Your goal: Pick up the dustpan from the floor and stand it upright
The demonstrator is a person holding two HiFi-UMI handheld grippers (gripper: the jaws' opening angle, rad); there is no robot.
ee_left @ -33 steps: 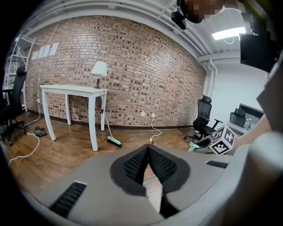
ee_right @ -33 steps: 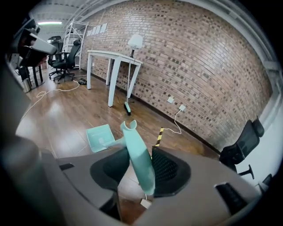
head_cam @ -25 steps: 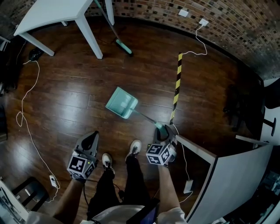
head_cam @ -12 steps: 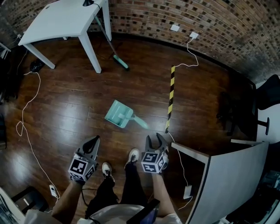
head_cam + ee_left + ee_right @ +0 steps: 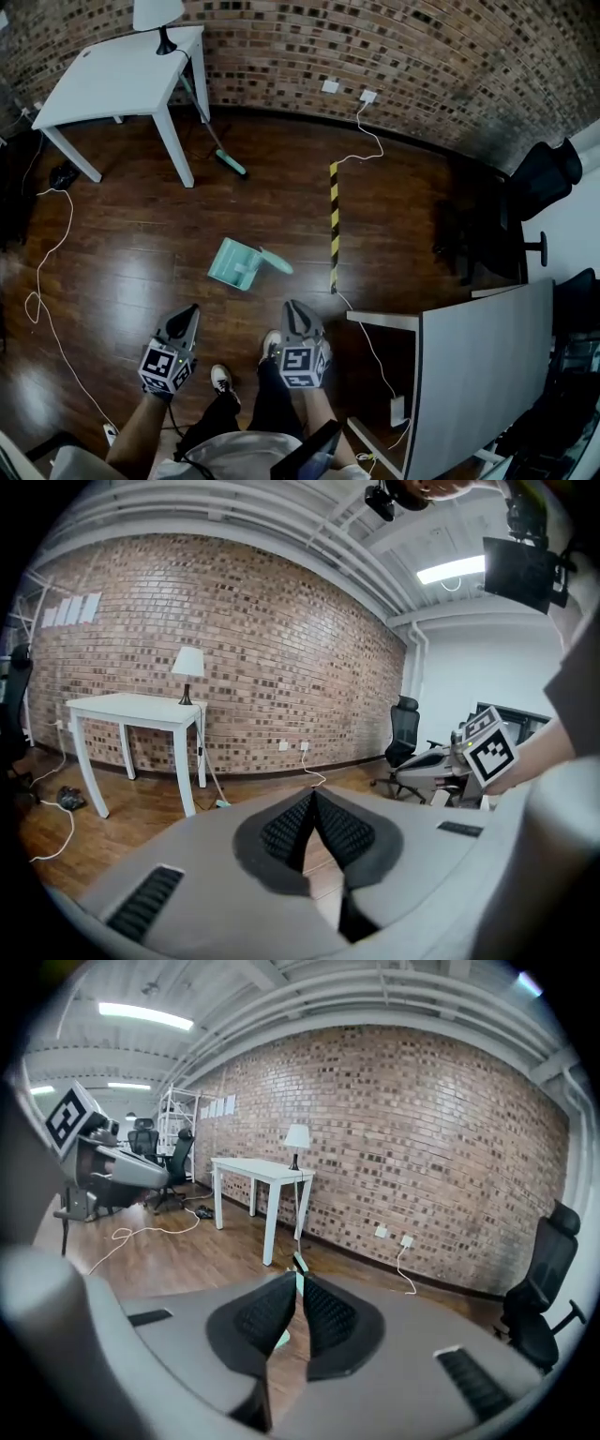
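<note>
The teal dustpan [image 5: 234, 264] is on the wooden floor ahead of me. Its handle [image 5: 276, 262] looks short from above, as if it rises toward the camera. My right gripper [image 5: 294, 315] hangs nearer to me, apart from the handle. Its jaws have just been closing, their tips now meet and nothing is between them [image 5: 300, 1279]. A teal sliver of the dustpan [image 5: 280, 1340] shows through the gap below the pads. My left gripper [image 5: 185, 319] is shut and empty too [image 5: 312, 795], and is off to the left of the dustpan.
A teal broom [image 5: 230, 164] leans on a white table [image 5: 112, 66] with a lamp [image 5: 157, 13] at the brick wall. A yellow-black strip [image 5: 332, 225] and white cables [image 5: 45, 272] lie on the floor. A grey desk [image 5: 478, 375] stands at the right, with an office chair [image 5: 539, 173] behind it.
A second ago the right gripper was at the end of the dustpan's long handle. It then let go, drew back and up, and shut. The handle now looks short. The left gripper rose.
</note>
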